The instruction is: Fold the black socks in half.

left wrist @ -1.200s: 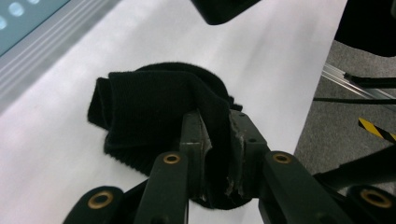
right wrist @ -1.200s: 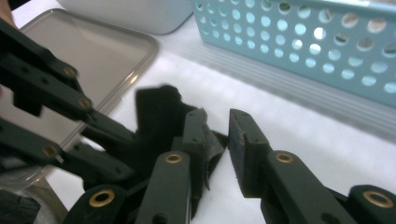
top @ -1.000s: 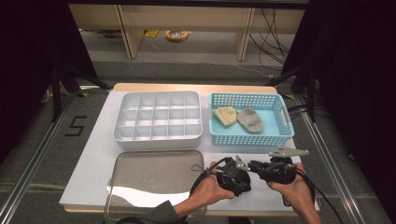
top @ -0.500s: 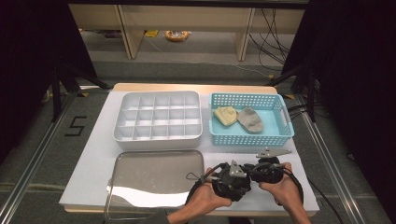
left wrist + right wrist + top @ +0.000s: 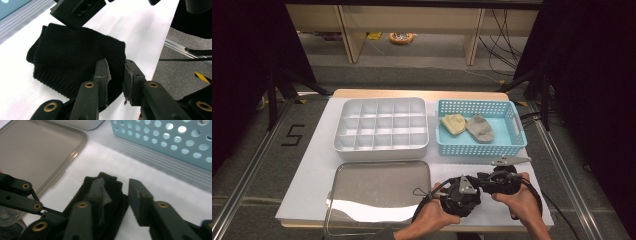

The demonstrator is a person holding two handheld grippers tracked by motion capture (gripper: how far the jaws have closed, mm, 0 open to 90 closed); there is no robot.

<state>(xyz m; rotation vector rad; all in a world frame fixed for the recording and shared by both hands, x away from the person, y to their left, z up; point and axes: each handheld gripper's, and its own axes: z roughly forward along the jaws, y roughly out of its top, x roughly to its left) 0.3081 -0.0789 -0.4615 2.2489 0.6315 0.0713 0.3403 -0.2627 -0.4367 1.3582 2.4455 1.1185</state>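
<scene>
A folded black sock (image 5: 75,55) lies flat on the white table near its front right corner. It also appears under the jaws in the right gripper view (image 5: 110,185). My left gripper (image 5: 115,62) is open by a narrow gap, and its jaws straddle the sock's near corner. My right gripper (image 5: 116,182) is open wider, one jaw over the sock and the other over bare table. From above, the left gripper (image 5: 472,192) and right gripper (image 5: 492,182) sit close together in the person's hands and cover most of the sock.
A shallow metal tray (image 5: 377,185) lies just left of the hands. Behind it stands a white compartment box (image 5: 382,145). A blue basket (image 5: 477,148) at the back right holds a yellow sock (image 5: 453,123) and a grey sock (image 5: 479,128). The table's front and right edges are close.
The right hand has brought its gripper leftward until it sits against the left one. The left gripper has barely shifted.
</scene>
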